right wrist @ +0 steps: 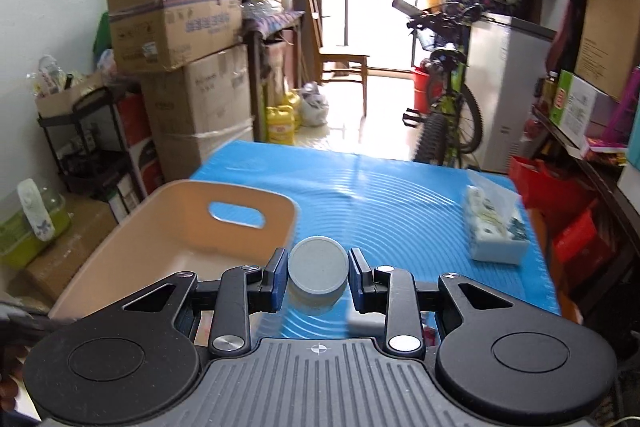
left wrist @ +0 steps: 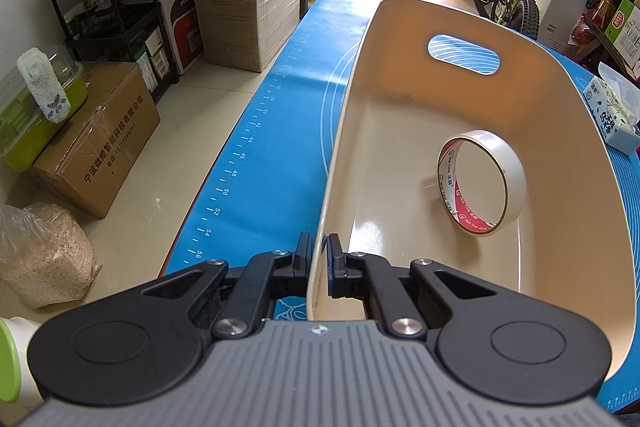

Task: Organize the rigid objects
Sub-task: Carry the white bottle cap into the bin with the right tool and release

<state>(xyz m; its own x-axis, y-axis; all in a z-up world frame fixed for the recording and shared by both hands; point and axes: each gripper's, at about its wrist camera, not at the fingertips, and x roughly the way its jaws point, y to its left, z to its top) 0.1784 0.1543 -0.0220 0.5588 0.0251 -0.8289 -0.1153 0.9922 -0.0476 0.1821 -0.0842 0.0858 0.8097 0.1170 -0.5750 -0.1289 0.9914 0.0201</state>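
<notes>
Landmark: the beige bin (left wrist: 400,39) is sitting on the blue mat (left wrist: 280,107) that is covering the tabletop.
Left gripper (left wrist: 319,247): its jaws are clamping the bin's near rim, one pad outside the wall and one inside — steadying it, by the look of it.
Right gripper (right wrist: 318,269): its pads are closing on a small round jar with a grey lid (right wrist: 318,265), carrying it clear of the mat, just beside the bin's right wall.
Already in the bin: a roll of clear tape (left wrist: 480,183) is standing on edge on the bin floor, toward the right wall.
Not yet in the bin: the jar, and a tissue pack (right wrist: 496,227) lying on the mat well to the right of the bin; whether that pack counts as a rigid item is unclear.
Progress: one item is stowed and a second is on its way — roughly the middle of the job, judging by what is showing.
Next: the jar is needing to go over the rim and down beside the tape.
</notes>
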